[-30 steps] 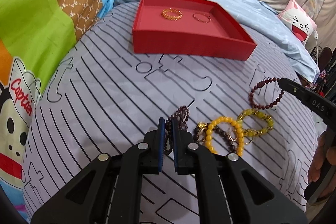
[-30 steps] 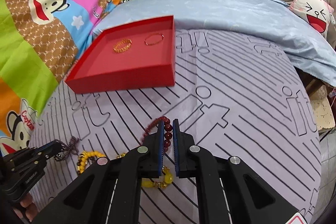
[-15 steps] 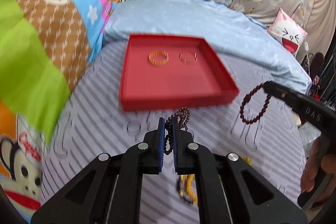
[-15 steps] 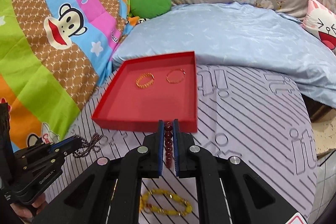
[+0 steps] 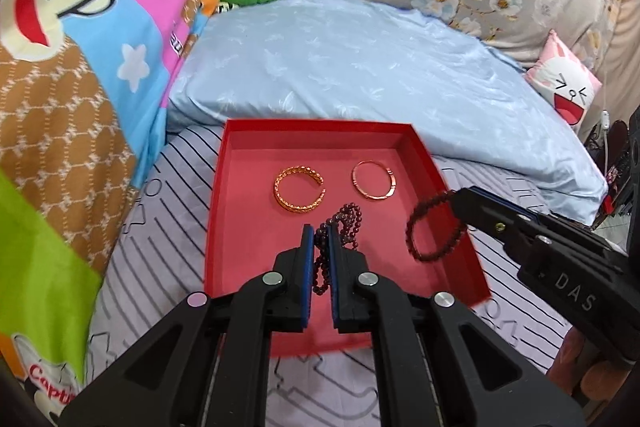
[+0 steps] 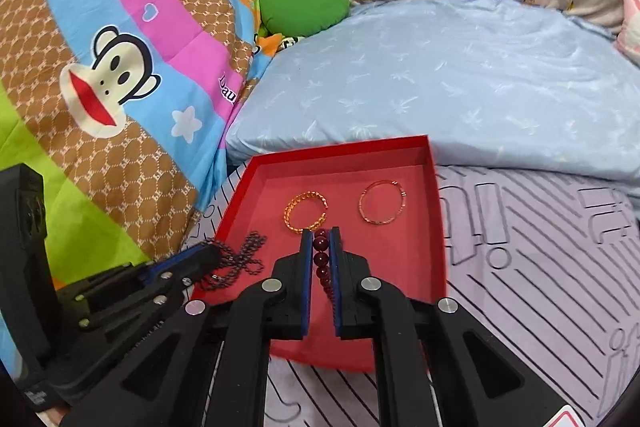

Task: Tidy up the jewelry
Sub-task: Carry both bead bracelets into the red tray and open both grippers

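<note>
Bedding fills the background: a cartoon-monkey quilt on the left, a pale blue pillow across the far side, and a grey striped bed sheet carrying a red tray, which lies near the pillow's front edge.

Toward the tray's far edge two bangles already lie flat, side by side and apart — a twisted gold bangle on the left and a thin rose-gold bangle on the right. These look like the finished part of the job.

Over the tray's near left area, the left gripper has its jaws closed on a dark small-bead bracelet; its doubled loops bunch at the jaw tips and hang free above the tray floor, not resting on it.

Further right, the right gripper has its jaws pinched on a dark red bead bracelet; from the left camera its loop dangles over the tray's right side, close to the right wall.

By my reading, both pieces are over the tray but neither is set down — lowering and releasing each, clear of the bangles, is what remains here. Whether more jewelry waits on the bed cannot be told; none shows on the visible sheet.
</note>
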A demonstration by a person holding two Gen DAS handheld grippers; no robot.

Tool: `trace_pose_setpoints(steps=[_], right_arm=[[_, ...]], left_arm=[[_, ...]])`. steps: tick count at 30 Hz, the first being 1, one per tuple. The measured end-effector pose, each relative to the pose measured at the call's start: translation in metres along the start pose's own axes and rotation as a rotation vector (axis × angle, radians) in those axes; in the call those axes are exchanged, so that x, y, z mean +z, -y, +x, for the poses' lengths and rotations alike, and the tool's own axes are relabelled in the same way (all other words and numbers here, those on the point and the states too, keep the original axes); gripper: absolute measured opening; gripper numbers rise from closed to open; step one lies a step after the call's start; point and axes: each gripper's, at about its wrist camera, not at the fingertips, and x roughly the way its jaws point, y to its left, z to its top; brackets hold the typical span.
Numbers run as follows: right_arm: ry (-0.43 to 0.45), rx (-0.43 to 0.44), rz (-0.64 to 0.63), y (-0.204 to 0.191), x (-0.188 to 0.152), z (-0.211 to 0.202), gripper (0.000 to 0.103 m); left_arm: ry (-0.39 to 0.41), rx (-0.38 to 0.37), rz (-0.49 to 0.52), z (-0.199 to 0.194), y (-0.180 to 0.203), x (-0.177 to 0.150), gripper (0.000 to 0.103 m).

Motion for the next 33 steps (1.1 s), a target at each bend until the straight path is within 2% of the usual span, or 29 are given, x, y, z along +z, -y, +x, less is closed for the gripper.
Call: trace_pose_setpoints(steps=[4,8,16,18,20,21,23,27,33], right_arm=[[-0.052,0.018,0.024,0.005,0.002,0.033,0.008],[-0.087,-0.085,-0.02,0.014,-0.007,0.057,0.008],[-0.081,-0.171,-0.053,0.032,-0.013,0.062,0.008],[-0.066,-0.188,-0.061,0.034,-0.013,0.058,0.013],[-0.049,-0.195,-0.058,0.036,-0.012,0.053,0.022],[-0.04,-0.195,-0.056,0.036,-0.012,0.05,0.026],[-0.023,-0.195,-0.055,0.036,-0.011,0.042,0.029],[-0.003,-0.191,-0.059,0.032,-0.015,0.025,0.032],[0.005,-0.182,-0.062,0.023,-0.032,0.002,0.033]], left_arm=[[-0.038,0.012,-0.008,0.03,-0.006,0.002,0.007],[-0.075,0.034,-0.007,0.053,-0.013,-0.001,0.007],[-0.08,0.077,0.004,0.071,-0.016,-0.006,0.007],[-0.074,0.087,0.01,0.071,-0.015,-0.006,0.01],[-0.065,0.099,0.012,0.069,-0.015,-0.005,0.027],[-0.057,0.105,0.011,0.067,-0.015,-0.005,0.031],[-0.037,0.114,0.007,0.061,-0.015,-0.005,0.041],[-0.014,0.135,0.025,0.048,-0.012,-0.006,0.043],[0.002,0.129,0.022,0.023,-0.01,-0.015,0.043]])
